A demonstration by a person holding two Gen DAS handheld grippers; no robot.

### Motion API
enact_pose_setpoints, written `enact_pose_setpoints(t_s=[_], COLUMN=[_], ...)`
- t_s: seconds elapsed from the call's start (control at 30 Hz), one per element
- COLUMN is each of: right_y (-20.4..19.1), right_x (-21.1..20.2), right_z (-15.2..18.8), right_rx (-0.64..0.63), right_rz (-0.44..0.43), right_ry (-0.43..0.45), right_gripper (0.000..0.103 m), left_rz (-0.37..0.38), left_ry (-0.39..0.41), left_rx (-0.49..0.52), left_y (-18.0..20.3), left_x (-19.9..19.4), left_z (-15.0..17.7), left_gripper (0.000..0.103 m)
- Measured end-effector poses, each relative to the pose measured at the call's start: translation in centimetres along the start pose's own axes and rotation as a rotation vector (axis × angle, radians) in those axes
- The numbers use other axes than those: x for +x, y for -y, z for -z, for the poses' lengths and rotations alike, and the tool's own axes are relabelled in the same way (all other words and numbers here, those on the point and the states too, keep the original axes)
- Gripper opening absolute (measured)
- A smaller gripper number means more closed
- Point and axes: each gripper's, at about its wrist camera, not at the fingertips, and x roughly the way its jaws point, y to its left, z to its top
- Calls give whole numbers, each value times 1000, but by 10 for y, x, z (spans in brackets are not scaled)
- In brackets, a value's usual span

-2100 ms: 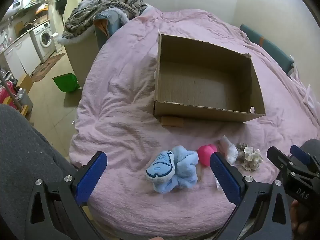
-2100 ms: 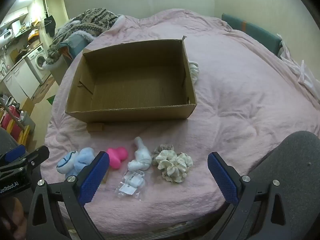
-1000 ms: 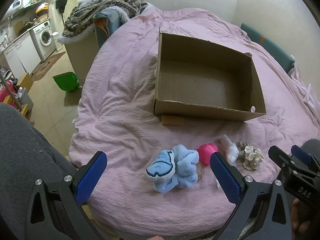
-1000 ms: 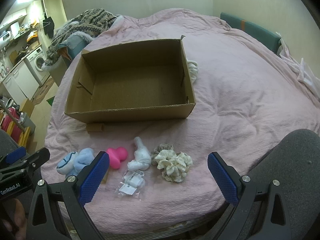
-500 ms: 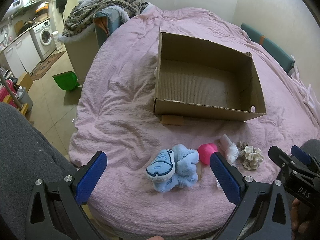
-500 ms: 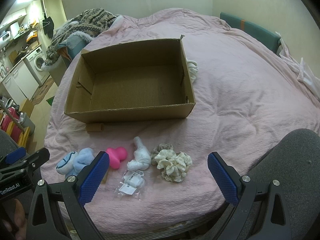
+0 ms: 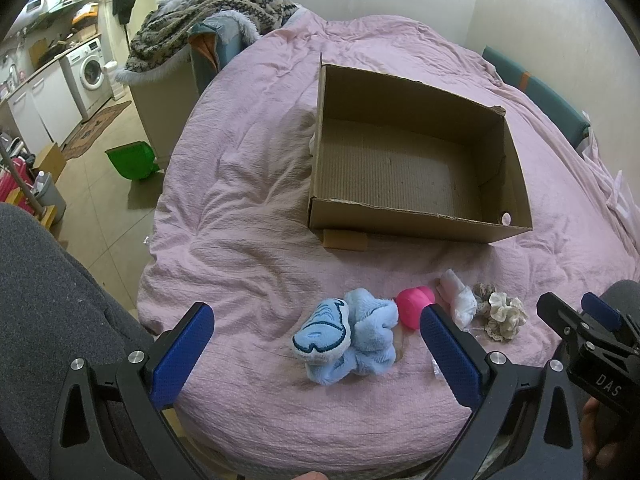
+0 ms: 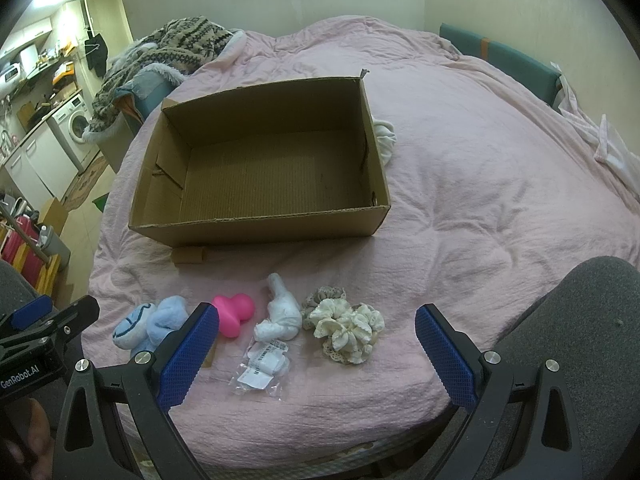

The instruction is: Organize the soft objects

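Nearest the cameras, both hand-held tools hover over the front edge of the bed with nothing between their blue pads. The left gripper (image 7: 318, 340) is spread wide, its fingers framing the blue plush toy (image 7: 346, 336), and the right gripper (image 8: 318, 344) is spread just as wide above the middle of the row of soft things.

That row lies on the pink bedspread (image 8: 480, 208), close to the near edge. From the person's left it runs: the blue plush toy (image 8: 150, 324), a pink rubbery toy (image 8: 234, 312) just beside it, a knotted white cloth (image 8: 282, 312), and a cream scrunchie (image 8: 346, 330) resting against a smaller grey-beige scrunchie (image 8: 324, 296). In front of the white cloth sits a clear plastic packet (image 8: 262, 368) with a printed label — its contents are white, though what they are cannot be made out.

Beyond the row, apart from it, stands an open cardboard box (image 8: 260, 224), its floor bare, with a loose flap poking out under its near wall. A bunched white cloth (image 8: 384, 136) lies against the box's right wall, outside it.

Farther back — past the bed's left corner — a patterned knit blanket (image 7: 208, 16) is heaped up, and a washing machine (image 7: 94, 70) stands by the far wall.
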Motion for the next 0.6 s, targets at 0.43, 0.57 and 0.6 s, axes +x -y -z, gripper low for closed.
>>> enact_pose_setpoints(t_s=[0.43,0.57,0.6], right_y=[0,0,0], right_x=[0,0,0], right_z=[0,0,0], right_rx=[0,1,1], right_rz=[-1,0,-1], right_ry=[0,-1,-1], right_gripper=[103,103,103], left_rz=[2,2,2], left_ry=[-1,-2,-1], left_rx=[-1,0,-1], left_y=[-1,-1,-1], left_x=[-1,0,-1], left_z=[0,0,-1], left_gripper=[103,103,103])
